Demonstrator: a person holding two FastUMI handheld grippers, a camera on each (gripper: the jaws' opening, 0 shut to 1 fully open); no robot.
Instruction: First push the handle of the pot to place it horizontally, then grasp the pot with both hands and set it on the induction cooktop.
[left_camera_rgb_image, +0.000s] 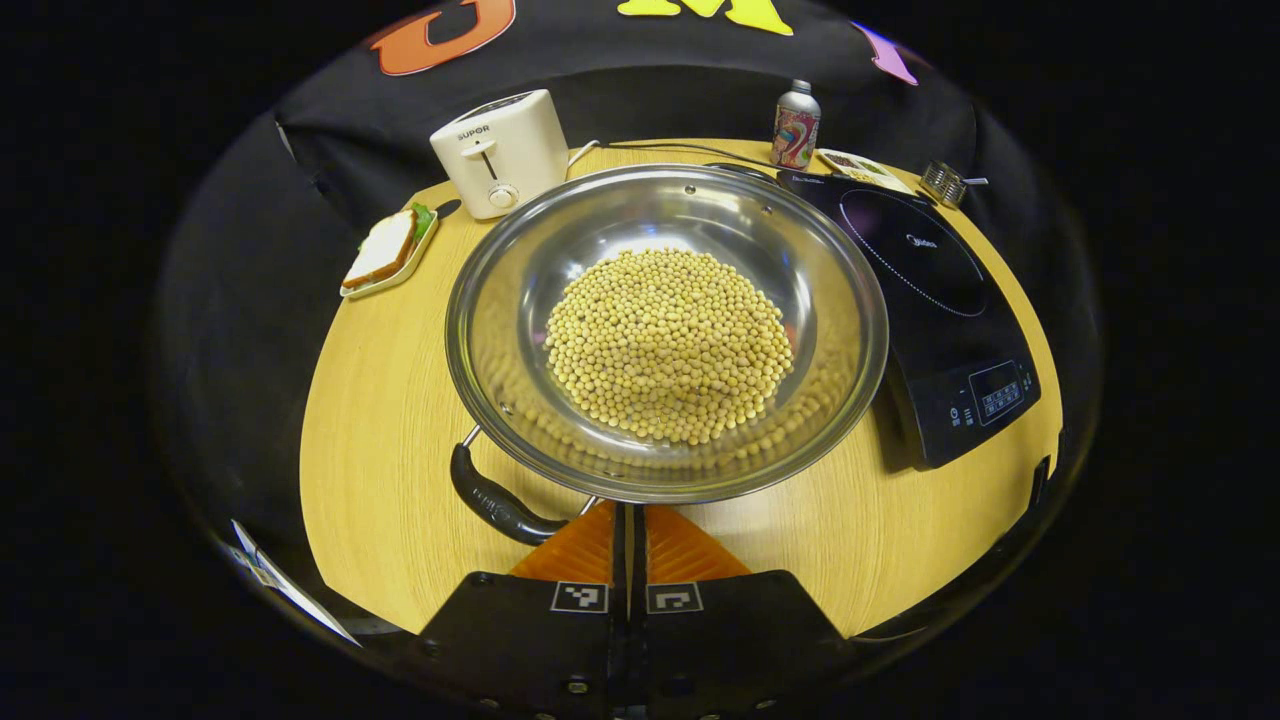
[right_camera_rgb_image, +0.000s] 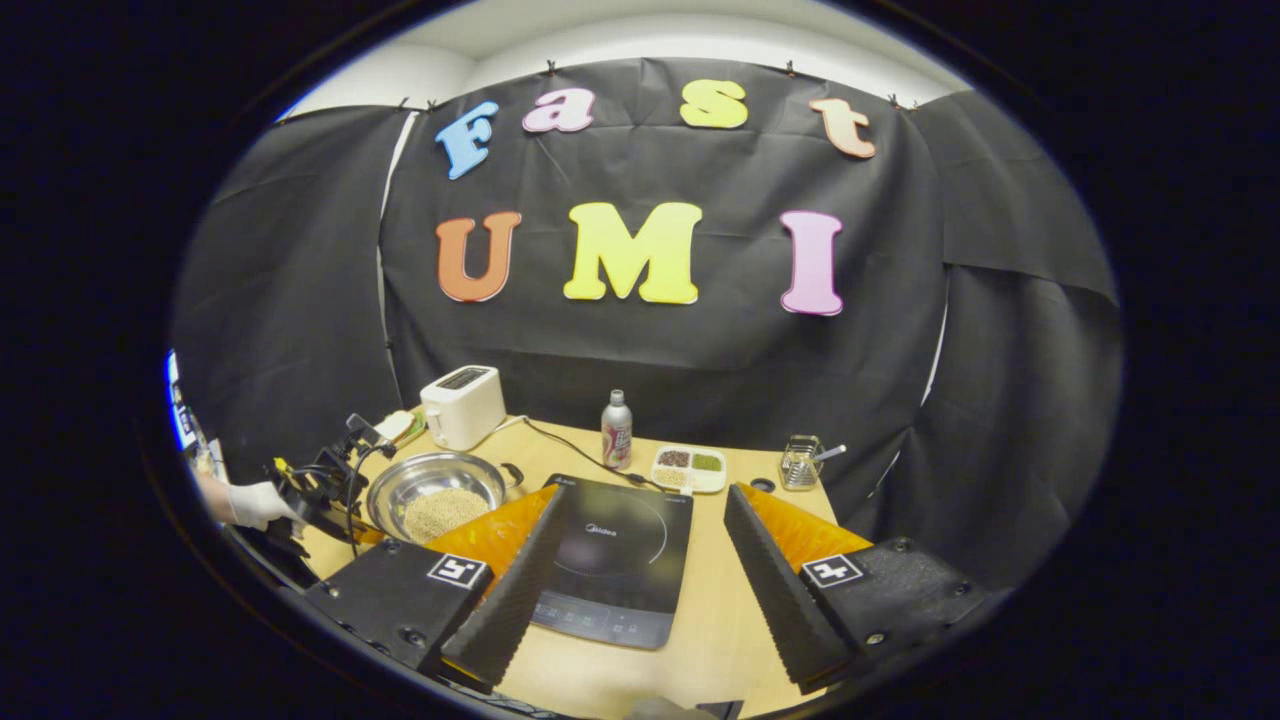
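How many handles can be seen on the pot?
2. One black handle at the pot's near rim, just by the shut left gripper; the other handle on the cooktop side.

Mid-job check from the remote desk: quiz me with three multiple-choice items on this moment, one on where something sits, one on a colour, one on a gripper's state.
1. Where does the induction cooktop lie relative to the pot in the left gripper view?
A. To its right
B. To its left
C. Under it

2. What colour is the toaster?
A. Red
B. Cream white
C. Green

3. How do the fingers of the right gripper stand?
A. Shut together
B. Clamped on the pot rim
C. Wide apart, nothing between them but the cooktop beyond

Answers:
1 A, the black cooktop lies on the table beside the pot's right rim.
2 B, its body is cream white, behind the pot.
3 C, the right gripper view shows a broad gap between its two fingers.
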